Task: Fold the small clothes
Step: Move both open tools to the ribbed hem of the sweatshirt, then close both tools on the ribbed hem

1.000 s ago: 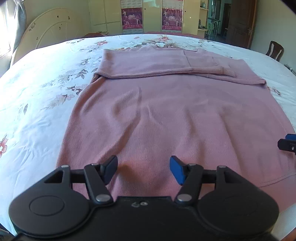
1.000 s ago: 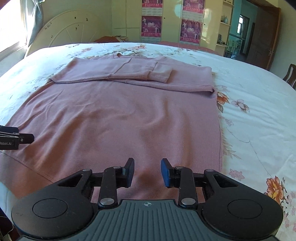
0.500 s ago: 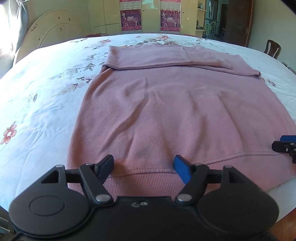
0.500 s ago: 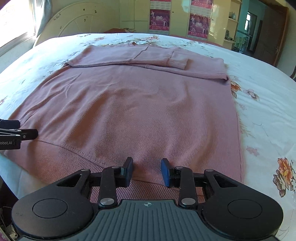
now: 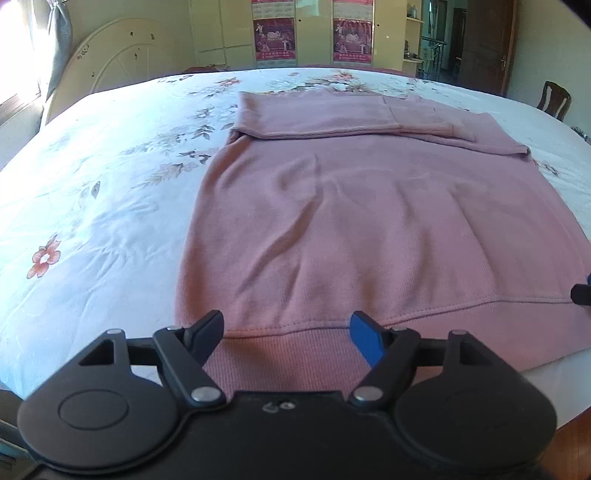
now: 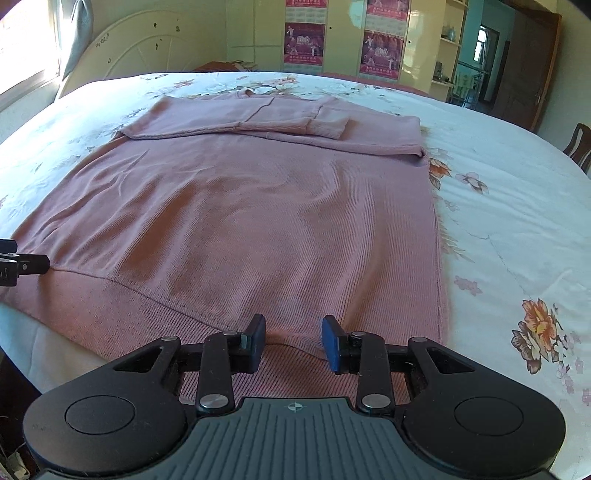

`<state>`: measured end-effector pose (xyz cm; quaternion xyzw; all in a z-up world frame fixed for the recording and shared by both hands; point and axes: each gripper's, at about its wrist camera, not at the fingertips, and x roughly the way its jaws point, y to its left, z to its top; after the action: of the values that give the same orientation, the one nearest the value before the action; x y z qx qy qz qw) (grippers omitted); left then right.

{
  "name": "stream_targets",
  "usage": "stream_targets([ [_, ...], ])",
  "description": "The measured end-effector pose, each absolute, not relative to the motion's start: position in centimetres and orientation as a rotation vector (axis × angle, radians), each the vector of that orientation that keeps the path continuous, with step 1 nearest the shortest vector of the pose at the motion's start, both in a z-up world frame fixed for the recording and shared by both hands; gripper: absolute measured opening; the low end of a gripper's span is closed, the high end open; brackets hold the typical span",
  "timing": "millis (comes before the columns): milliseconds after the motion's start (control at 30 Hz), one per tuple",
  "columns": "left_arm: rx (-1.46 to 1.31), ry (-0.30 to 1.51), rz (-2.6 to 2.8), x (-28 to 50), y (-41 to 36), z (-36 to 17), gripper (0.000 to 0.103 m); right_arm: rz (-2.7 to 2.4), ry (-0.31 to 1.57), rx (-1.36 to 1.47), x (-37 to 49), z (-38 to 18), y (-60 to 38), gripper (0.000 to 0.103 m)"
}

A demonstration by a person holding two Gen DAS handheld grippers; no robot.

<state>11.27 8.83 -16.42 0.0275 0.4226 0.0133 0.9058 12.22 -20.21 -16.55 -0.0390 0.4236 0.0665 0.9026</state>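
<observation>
While tongs (image 5: pixel 288 334) gape, posters (image 6: pixel 304 42) (illegible)

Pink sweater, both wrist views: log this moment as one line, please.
stage: pre-grasp | pink sweater: flat on bed, sleeves folded across | left gripper: open at hem | right gripper: open at hem

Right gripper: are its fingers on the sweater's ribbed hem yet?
Cannot tell. In the right wrist view the open right gripper sits over the pink sweater's ribbed hem, but neither contact nor gap shows plainly.

bedroom | floral-sheeted bed (image 5: pixel 92 206) | headboard (image 6: pixel 122 48) | wardrobe (image 5: pixel 221 33)
</observation>
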Motion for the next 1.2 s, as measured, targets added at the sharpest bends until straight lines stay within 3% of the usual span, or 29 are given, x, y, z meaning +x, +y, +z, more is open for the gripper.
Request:
stream_targets([
  [67, 0.046, 0.869, 0.039, 11.1, 9.4, -16.2, 0.074, 0.125, 0.86, -0.09, 11.9, -16.4, -20.6, 0.069],
  [633, -0.075, 0.913, 0.068, 9.5, 13.2, -17.2, 0.07, 0.074, 0.894, -0.003, 9.9, -16.3, -25.6, 0.068],
  [833, -0.167, 0.894, 0.031, 8.8, 13.9, -17.6, 0.044, 0.062, 0.928, 0.053, 9.3, -17.2, -27.2, 0.068],
  [867, -0.175, 0.89, 0.03, 8.8, 13.9, -17.6, 0.04, 0.067, 0.927, 0.065, 9.2, -17.2, -27.2, 0.066],
  [900, -0.184, 0.887, 0.026, 8.8, 13.8, -17.6, 0.034, 0.082, 0.927, 0.079, 9.1, -17.2, -27.2, 0.052],
  [933, -0.199, 0.885, 0.018, 8.9, 13.9, -17.6, 0.03, 0.093, 0.929, 0.1, 9.1, -17.0, -27.2, 0.048],
  [1000, -0.24, 0.889, -0.003, 9.0, 14.1, -17.6, 0.014, 0.108, 0.933, 0.12, 9.2, -16.8, -27.2, 0.029],
  [1033, -0.26, 0.893, -0.016, 9.2, 14.2, -17.5, 0.011, 0.116, 0.939, 0.138, 9.2, -16.8, -27.4, 0.026],
  [1100, -0.27, 0.885, -0.026, 9.3, 14.1, -17.3, 0.009, 0.136, 0.954, 0.179, 9.5, -16.7, -27.7, 0.014],
  [1200, -0.266, 0.853, -0.053, 9.6, 13.7, -16.3, 0.009, 0.178, 0.96, 0.228, 9.9, -16.1, -28.1, 0.01],
])
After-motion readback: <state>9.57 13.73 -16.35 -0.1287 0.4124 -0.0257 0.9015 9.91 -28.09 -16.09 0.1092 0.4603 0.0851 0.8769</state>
